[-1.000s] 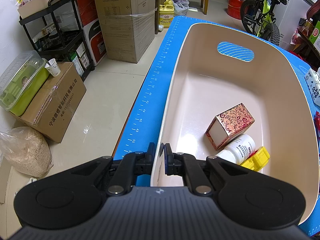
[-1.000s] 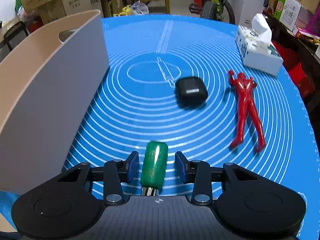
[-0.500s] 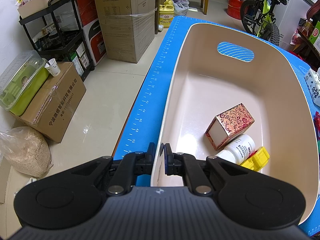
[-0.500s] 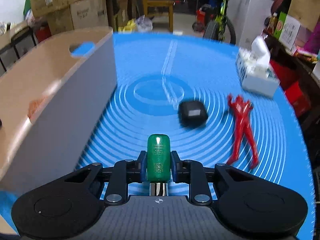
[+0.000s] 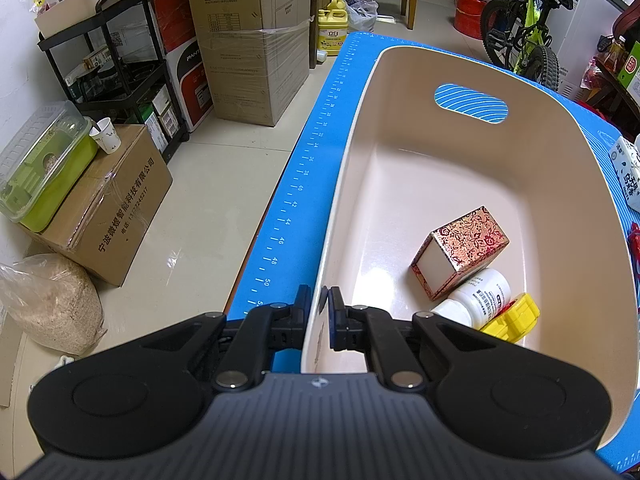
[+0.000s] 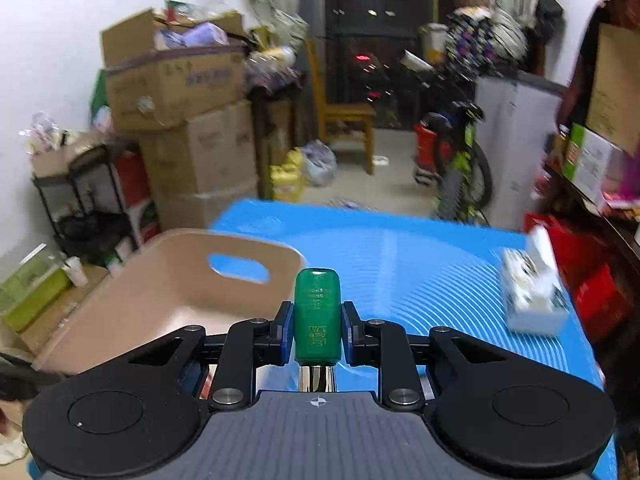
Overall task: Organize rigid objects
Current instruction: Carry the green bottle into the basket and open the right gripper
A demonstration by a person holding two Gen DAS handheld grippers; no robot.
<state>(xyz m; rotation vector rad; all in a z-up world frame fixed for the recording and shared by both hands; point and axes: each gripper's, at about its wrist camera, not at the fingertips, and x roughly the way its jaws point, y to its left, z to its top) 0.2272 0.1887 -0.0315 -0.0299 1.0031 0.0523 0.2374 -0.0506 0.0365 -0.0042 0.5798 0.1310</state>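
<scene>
A beige plastic bin (image 5: 452,66) with a handle slot stands on the blue mat (image 5: 316,152). Inside it lie a red-and-gold patterned box (image 5: 460,254), a white pill bottle (image 5: 478,294) and a yellow object (image 5: 514,318). My left gripper (image 5: 319,306) is shut on the bin's near left rim. My right gripper (image 6: 317,334) is shut on a green bottle (image 6: 317,316) with a silver cap, held up in the air to the right of the bin (image 6: 168,292).
A white tissue box (image 6: 534,296) sits at the mat's right side, and its edge shows in the left wrist view (image 5: 628,168). Cardboard boxes (image 5: 248,40), a black shelf cart (image 5: 116,68), a chair and a bicycle (image 5: 524,40) stand around the table.
My right gripper closed on the green bottle, then lifted it off the mat and tilted up, level with the bin's rim. The left gripper has not moved.
</scene>
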